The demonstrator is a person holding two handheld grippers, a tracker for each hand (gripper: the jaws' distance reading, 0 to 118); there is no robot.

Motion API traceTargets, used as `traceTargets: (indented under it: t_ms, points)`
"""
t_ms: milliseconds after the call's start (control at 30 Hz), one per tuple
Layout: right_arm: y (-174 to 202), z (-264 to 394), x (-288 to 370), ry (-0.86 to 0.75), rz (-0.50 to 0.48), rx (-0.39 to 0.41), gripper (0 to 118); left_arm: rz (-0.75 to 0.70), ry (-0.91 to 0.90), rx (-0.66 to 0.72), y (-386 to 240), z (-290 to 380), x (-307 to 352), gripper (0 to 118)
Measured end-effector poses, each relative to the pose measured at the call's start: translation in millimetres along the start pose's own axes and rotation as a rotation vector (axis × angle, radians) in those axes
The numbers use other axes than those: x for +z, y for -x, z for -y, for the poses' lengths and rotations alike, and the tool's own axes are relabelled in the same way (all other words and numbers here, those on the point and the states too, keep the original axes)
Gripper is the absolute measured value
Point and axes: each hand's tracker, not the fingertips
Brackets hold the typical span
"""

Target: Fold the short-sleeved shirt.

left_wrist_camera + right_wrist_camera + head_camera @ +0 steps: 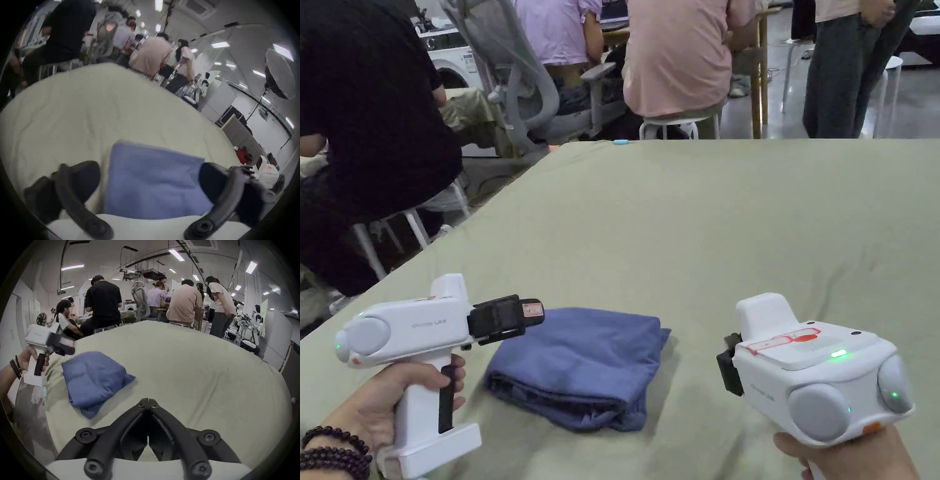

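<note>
A blue shirt (581, 365) lies folded into a thick packet near the front edge of the green table cover (737, 219). My left gripper (515, 317) hovers just above the packet's left corner. In the left gripper view its jaws stand wide apart, and the blue shirt (154, 181) lies on the cover below the gap. My right gripper (728, 369) is held to the right of the shirt, apart from it. In the right gripper view its jaws meet at the tips (148, 400) with nothing between them, and the shirt (95, 378) lies to their left.
Several people sit or stand past the far edge of the table, one in pink (675, 56) and one in black (369, 112) at the left. A grey office chair (519, 81) stands among them. The green cover stretches bare behind and to the right of the shirt.
</note>
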Motion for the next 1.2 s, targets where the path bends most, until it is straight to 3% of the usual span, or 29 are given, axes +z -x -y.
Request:
traceTargets:
  t_ms: [33,67,133,267,400,600,700,867,967,1100,1200]
  points:
    - [-4.1,0.2,2.6,0.0,0.006,-0.002,0,0.039,-0.086,-0.038,-6.6,-6.7,11.2,112]
    - [-8.5,0.2,7.0,-0.005,0.01,-0.002,0,-0.009,-0.091,-0.04,-39.0,1.7,18.7,118]
    - [-19.5,-0.9,20.7,-0.02,0.02,0.003,0,-0.085,-0.061,-0.012,-67.2,-7.3,24.1,118]
    - [-49.7,-10.6,57.5,-0.065,0.095,0.01,0,-0.069,-0.077,-0.083,-104.8,-21.3,24.7,102]
    - [-91.2,-18.1,111.4,-0.155,0.233,0.014,0,-0.082,-0.224,-0.193,-228.4,-20.6,36.0,0]
    - [-155.5,-2.1,212.2,-0.287,0.404,-0.096,0,0.034,-0.367,-0.339,-371.7,23.5,14.3,0]
    - [-181.9,16.6,248.0,-0.299,0.522,-0.102,0,0.082,-0.414,-0.311,-426.4,48.2,-2.8,0]
    - [-218.0,50.1,289.4,-0.349,0.588,-0.161,0,-0.011,-0.481,-0.45,-493.8,87.9,-33.9,0]
    - [-227.5,67.7,302.6,-0.371,0.637,-0.134,0,-0.046,-0.572,-0.448,-511.4,108.9,-37.6,0]
    - [-236.9,89.0,312.4,-0.424,0.64,-0.144,0,-0.08,-0.537,-0.388,-518.9,129.5,-33.1,0]
    - [-236.1,101.0,310.7,-0.452,0.684,-0.15,0,-0.137,-0.598,-0.461,-522.4,146.8,-30.3,0]
